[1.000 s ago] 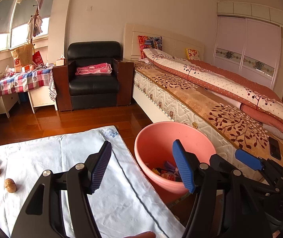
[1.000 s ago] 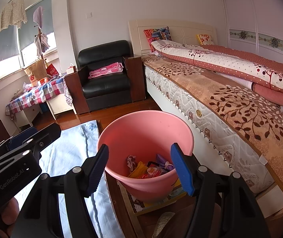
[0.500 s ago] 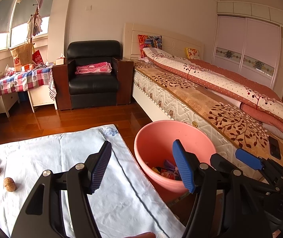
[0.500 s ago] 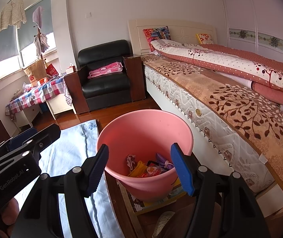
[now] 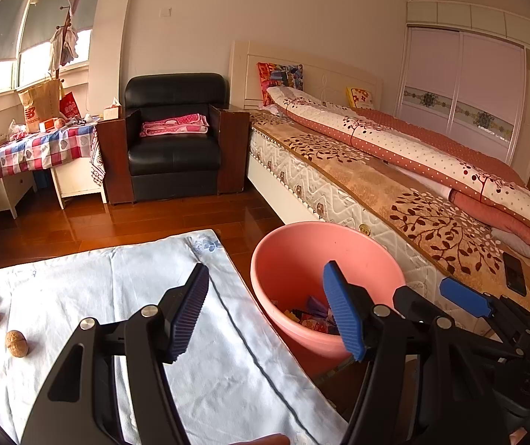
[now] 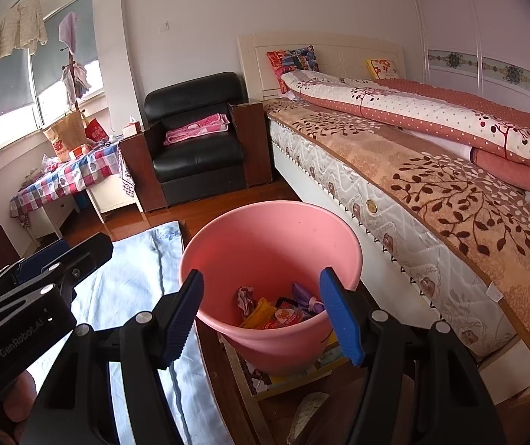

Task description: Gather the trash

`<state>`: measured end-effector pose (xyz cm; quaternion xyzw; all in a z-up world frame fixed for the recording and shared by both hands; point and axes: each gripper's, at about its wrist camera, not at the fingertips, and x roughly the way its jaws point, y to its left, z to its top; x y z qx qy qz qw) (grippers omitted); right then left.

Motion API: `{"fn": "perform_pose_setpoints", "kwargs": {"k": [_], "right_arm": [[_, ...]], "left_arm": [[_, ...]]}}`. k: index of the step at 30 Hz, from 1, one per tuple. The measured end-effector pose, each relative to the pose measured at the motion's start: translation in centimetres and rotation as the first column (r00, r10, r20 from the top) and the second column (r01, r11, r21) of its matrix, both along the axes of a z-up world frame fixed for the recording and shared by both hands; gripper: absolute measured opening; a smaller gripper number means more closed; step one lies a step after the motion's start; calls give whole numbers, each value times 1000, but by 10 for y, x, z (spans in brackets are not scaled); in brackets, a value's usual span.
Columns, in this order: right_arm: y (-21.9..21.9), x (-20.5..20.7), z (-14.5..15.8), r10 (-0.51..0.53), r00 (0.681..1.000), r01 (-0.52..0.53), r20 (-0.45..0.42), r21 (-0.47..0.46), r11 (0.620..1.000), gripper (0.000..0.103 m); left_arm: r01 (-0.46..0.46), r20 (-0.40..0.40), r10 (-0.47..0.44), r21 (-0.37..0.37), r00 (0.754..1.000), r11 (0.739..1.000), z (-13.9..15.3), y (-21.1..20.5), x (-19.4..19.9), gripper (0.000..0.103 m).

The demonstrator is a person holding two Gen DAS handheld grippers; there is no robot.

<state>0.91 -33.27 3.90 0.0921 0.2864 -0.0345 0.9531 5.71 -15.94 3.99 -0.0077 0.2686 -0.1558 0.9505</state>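
Hovering above the pink trash bucket (image 6: 270,230), the right gripper (image 6: 261,315) has its 2 blue pads wide apart and holds nothing. The left gripper (image 5: 267,311) is also spread wide and empty, over the right edge of the pale blue cloth (image 5: 124,289) on the low table, just beside the bucket. Inside the bucket lie colorful wrappers (image 6: 276,309), among them 1 yellow, 1 red and 1 purple. On the cloth, near its left edge and well apart from both grippers, rest 2 walnuts (image 5: 16,343).

The bucket stands between the table and the bed (image 6: 432,185), very near to the mattress side. Under the bucket a low shelf with printed paper is partly visible. A dark phone (image 5: 513,273) lies on the bed cover. Behind are a black leather armchair (image 5: 174,137) with a folded pink blanket (image 5: 174,128), and a side table with checked cloth (image 5: 31,148).

On the body of the left gripper, seen from the right wrist, is written "GenRobot.AI". A brown paper bag (image 5: 40,105) on the side table shows the word "balance".
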Motion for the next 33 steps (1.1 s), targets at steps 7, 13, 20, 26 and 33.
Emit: {"fn": "perform_pose_setpoints", "kwargs": {"k": [7, 13, 20, 26, 33], "right_arm": [[-1, 0, 0, 0, 1000, 0, 0, 1, 1000, 64], [-2, 1, 1, 0, 1000, 0, -1, 0, 1000, 64], [-3, 2, 1, 0, 1000, 0, 0, 1, 1000, 64], [-4, 1, 0, -3, 1000, 3, 5, 4, 1000, 64], [-3, -8, 8, -13, 999, 13, 42, 8, 1000, 64]], "left_arm": [[2, -3, -2, 3, 1000, 1000, -2, -1, 1, 64], [1, -2, -1, 2, 1000, 1000, -1, -1, 1, 64], [3, -6, -3, 4, 1000, 1000, -5, -1, 0, 64], [6, -8, -6, 7, 1000, 1000, -8, -1, -1, 64], [8, -10, -8, 10, 1000, 1000, -14, 1, -3, 64]]}}
